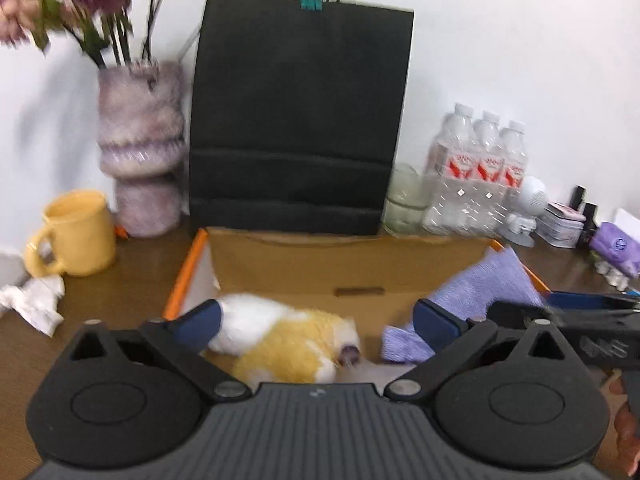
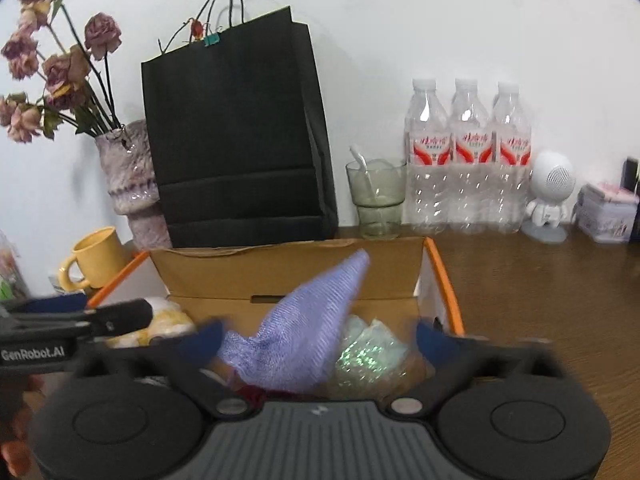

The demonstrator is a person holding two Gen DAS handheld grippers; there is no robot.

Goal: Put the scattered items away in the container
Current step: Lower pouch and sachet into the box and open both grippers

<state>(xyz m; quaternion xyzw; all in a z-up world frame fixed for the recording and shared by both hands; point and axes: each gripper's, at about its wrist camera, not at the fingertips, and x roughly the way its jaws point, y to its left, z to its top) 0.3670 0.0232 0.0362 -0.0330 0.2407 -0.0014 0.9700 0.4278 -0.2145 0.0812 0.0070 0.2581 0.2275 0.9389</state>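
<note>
A brown wooden table [image 2: 540,280] stands against a white wall, with a black paper bag [image 2: 236,136], a vase of dried flowers [image 2: 128,184], a yellow mug [image 1: 76,232] and three water bottles [image 2: 468,152] along the back. In front sits a cardboard box [image 1: 340,264]. The left gripper [image 1: 316,320] hangs wide open over a yellow-and-white plush toy [image 1: 288,340] inside the box. The right gripper [image 2: 316,340] is also spread wide, holding nothing, above a purple cloth [image 2: 304,328] lying in the box.

A yellow-and-white plush toy [image 1: 288,340] and a ribbed lilac cloth [image 2: 308,332] lie in a tan cardboard box [image 1: 348,264] with orange edges, behind it a black paper bag [image 1: 296,120] and a yellow mug [image 1: 76,232].
</note>
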